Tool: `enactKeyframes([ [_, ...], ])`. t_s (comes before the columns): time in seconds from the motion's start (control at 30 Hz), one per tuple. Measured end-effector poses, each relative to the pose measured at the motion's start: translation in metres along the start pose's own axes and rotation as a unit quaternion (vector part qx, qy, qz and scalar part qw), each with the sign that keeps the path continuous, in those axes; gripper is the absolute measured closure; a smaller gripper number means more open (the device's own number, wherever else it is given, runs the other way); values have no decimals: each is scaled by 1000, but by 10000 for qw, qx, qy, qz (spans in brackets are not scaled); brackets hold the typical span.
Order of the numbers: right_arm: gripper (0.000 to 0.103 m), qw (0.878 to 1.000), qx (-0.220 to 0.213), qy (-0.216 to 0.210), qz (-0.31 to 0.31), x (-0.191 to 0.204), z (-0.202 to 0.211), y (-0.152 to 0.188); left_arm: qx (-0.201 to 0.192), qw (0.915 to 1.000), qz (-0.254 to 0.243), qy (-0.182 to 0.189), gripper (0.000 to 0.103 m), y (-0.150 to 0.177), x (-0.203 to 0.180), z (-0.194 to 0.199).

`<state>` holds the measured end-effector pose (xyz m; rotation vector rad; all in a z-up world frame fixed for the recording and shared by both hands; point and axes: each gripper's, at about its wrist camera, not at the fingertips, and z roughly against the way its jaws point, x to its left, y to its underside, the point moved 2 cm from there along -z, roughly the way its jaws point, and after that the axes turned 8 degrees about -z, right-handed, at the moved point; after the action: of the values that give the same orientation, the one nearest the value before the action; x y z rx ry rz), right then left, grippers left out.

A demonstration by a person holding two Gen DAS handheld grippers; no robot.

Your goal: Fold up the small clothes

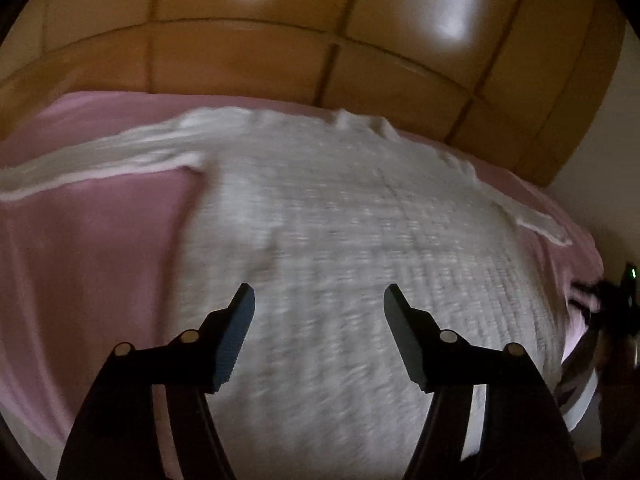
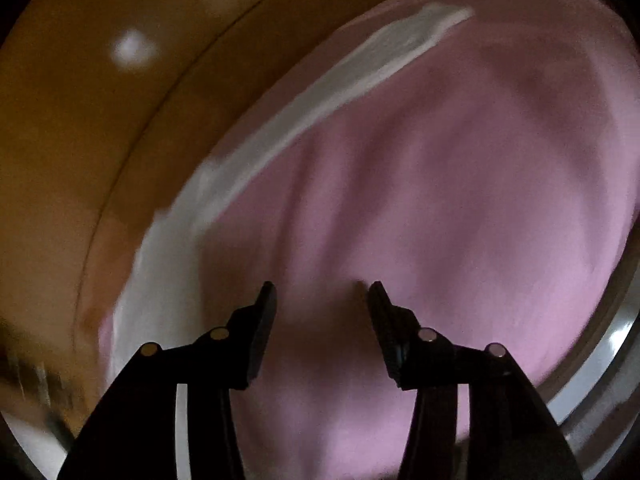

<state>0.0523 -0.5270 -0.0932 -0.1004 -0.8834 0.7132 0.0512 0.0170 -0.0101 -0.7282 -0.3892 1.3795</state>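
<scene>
Flat, white knit sweater [image 1: 340,240] spread on pink sheet [image 1: 92,248]; blurred.

Your left gripper [image 1: 319,300] has its jaws spread wide, with nothing between the two black fingers, and its fingertips [image 1: 245,295] point forward and slightly down in the left wrist view. Your right gripper [image 2: 322,294] is also parted, though with a narrower gap than the left, and it grips nothing; the ribbed pads [image 2: 386,330] on its inner faces show clearly. In both wrist views the fingers are sharp while all beyond them is smeared by blur.
</scene>
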Motion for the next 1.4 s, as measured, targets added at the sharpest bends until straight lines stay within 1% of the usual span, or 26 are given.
enactKeyframes([
  [0.03,57,9993,-187,3,-330,-8,-4,-25,48,10000,-53,64,37,-3,-7,-7],
  [0.1,58,9965,-418,-18,-722,-17,-10,-58,152,9997,-114,167,37,-8,-18,-20],
  [0.13,59,9937,-580,25,-959,-23,-15,-79,179,9996,-127,178,37,-9,-22,-25],
  [0.2,59,9887,-786,80,-1276,-31,-24,-107,248,9995,-108,137,37,-10,-28,-35],
  [0.23,59,9867,-838,98,-1392,-36,-28,-118,268,9995,-98,117,37,-11,-29,-38],
  [0.27,60,9839,-865,112,-1559,-40,-36,-132,324,9993,-82,138,33,-11,-30,-44],
  [0.37,60,9779,-946,248,-1850,-47,-58,-163,487,9987,-13,148,32,-9,-29,-56],
  [0.43,60,9754,-1061,359,-1897,-44,-69,-177,498,9987,-14,112,32,-11,-29,-62],
  [0.47,65,9739,-1133,408,-1923,-41,-75,-186,497,9987,-13,120,32,-11,-28,-63],
  [0.5,72,9743,-1150,452,-1882,-35,-82,-191,497,9987,-9,113,32,-12,-27,-64],
  [0.53,91,9763,-1112,544,-1773,-30,-88,-198,506,9987,-10,106,32,-13,-26,-67],
  [0.57,96,9788,-1026,707,-1627,-22,-96,-203,514,9986,-11,110,32,-14,-26,-68],
  [0.63,97,9821,-1039,821,-1339,-3,-99,-207,504,9986,10,148,32,-18,-25,-70],
  [0.7,97,9887,-1079,590,-855,30,-95,-208,530,9984,64,208,32,-19,-23,-71],
  [0.8,97,9951,-980,120,88,102,-93,-188,507,9978,201,368,32,-21,-17,-70],
  [0.9,97,9918,-613,-447,1028,185,-102,-146,486,9965,380,565,32,-23,-10,-68],
  [1.0,97,9810,-128,-948,1688,252,-120,-93,434,9950,585,678,32,-27,-1,-67],
  [1.1,97,9642,442,-1150,2348,313,-151,-24,331,9941,732,730,32,-33,5,-64],
  [1.17,97,9517,830,-1223,2692,343,-172,23,279,9927,849,811,32,-38,10,-62],
  [1.2,94,9471,958,-1223,2809,355,-185,37,257,9920,895,857,32,-39,12,-60],
  [1.23,90,9435,1089,-1261,2865,362,-192,48,231,9912,947,897,32,-40,14,-59],
  [1.27,64,9410,1215,-1330,2865,366,-197,63,199,9902,1014,936,32,-40,17,-58],
  [1.3,47,9421,1255,-1368,2792,363,-193,74,184,9894,1066,969,32,-41,20,-58],
  [1.33,33,9459,1221,-1348,2686,352,-185,82,167,9883,1127,1012,32,-41,23,-58],
  [1.37,33,9510,1150,-1324,2547,342,-179,85,172,9873,1180,1046,32,-42,25,-60],
  [1.4,34,9520,1185,-1378,2463,331,-174,87,199,9861,1236,1095,32,-43,26,-62],
])
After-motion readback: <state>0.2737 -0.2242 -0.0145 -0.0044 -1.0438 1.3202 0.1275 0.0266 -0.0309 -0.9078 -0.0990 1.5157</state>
